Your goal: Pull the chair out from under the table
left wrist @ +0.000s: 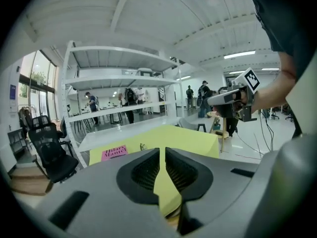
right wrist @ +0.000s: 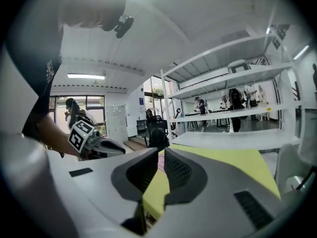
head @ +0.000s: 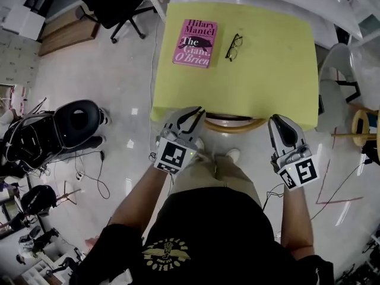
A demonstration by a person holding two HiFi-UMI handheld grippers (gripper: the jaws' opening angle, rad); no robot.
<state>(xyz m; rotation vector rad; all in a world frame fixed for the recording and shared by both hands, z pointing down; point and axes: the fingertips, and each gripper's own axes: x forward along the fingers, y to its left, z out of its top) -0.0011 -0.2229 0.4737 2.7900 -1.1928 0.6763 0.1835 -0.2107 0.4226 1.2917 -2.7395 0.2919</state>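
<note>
Though left gripper and right gripper read pressed together, empty, in their own views, only head view shows chair: curved back between them, tucked under yellow surface 6 o'clock edge; book at 11, glasses at 12.

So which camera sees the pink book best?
The head view: the book lies flat on the yellow table, its whole cover facing up at the camera. The left gripper view shows it only as a small pink strip, far off. The right gripper view's jaws hide nearly all of it.
</note>
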